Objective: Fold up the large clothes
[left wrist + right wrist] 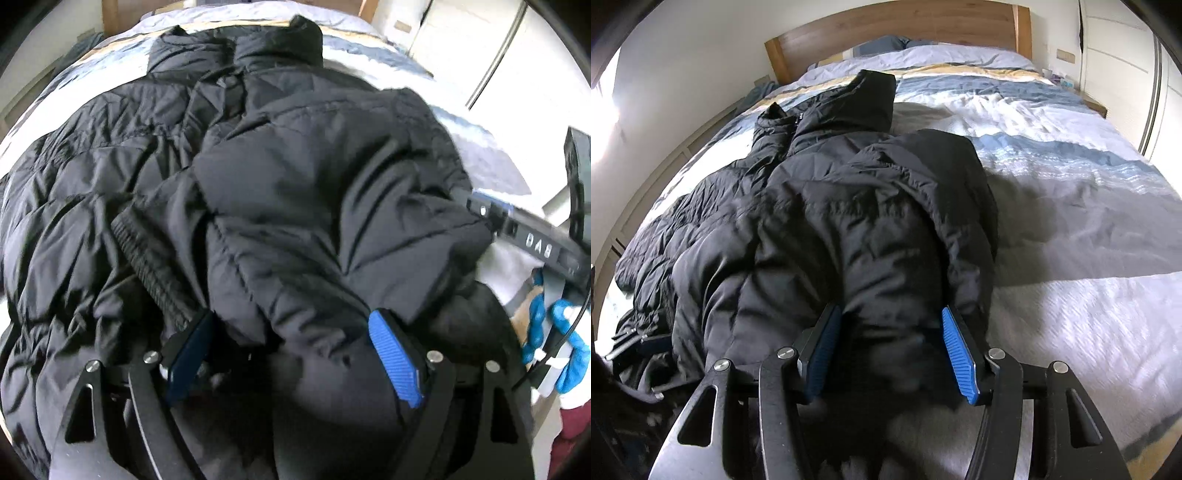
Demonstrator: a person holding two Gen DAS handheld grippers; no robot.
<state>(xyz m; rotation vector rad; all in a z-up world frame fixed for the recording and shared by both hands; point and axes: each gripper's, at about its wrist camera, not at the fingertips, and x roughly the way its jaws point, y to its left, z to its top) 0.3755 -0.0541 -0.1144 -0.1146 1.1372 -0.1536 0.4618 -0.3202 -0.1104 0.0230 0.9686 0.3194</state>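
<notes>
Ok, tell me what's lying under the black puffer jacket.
The black puffer jacket lies on a bed, on a striped blue, white and grey quilt that shows around it. Whatever sits directly beneath the jacket's bulk is covered and cannot be seen.

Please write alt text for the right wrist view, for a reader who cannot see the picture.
A black puffer jacket lies on a bed with a blue, white and grey striped cover, its collar toward the wooden headboard. The right hand-held gripper has a bunched part of the jacket between its blue pads.
</notes>
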